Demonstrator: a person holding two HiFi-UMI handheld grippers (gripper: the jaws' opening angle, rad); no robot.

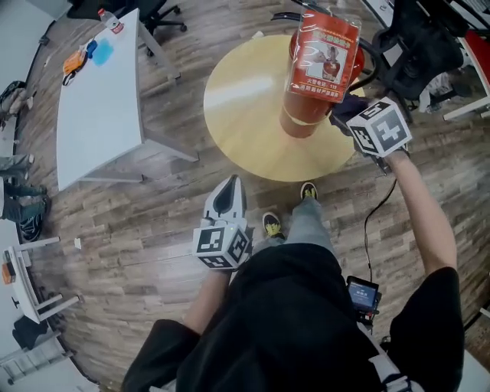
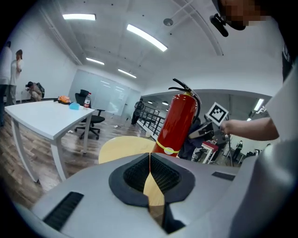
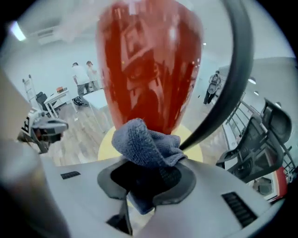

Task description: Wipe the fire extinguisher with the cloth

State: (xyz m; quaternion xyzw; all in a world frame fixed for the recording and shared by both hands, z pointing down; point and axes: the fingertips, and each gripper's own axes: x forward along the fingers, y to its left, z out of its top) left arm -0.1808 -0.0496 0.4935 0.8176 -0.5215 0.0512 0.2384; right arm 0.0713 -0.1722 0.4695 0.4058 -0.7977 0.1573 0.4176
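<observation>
The right tool (image 3: pixel 142 183) is clamped on the blue-grey cloth (image 3: pixel 144 142). The cloth's bunched free end stands just before the red fire extinguisher (image 3: pixel 149 69); contact with the body is hard to confirm. Press that end flat on the cylinder and stroke along it, steering clear of the black hose (image 3: pixel 235 69) beside it. The left tool (image 2: pixel 150 176) is closed on nothing, well apart from the work; steady the cylinder with it if it rocks. The extinguisher stands upright on the round yellow counter (image 1: pixel 237 115). The only other vessel is a bottle (image 1: pixel 112 21) on the white counter (image 1: pixel 99 115), and its contents are too small to read.
</observation>
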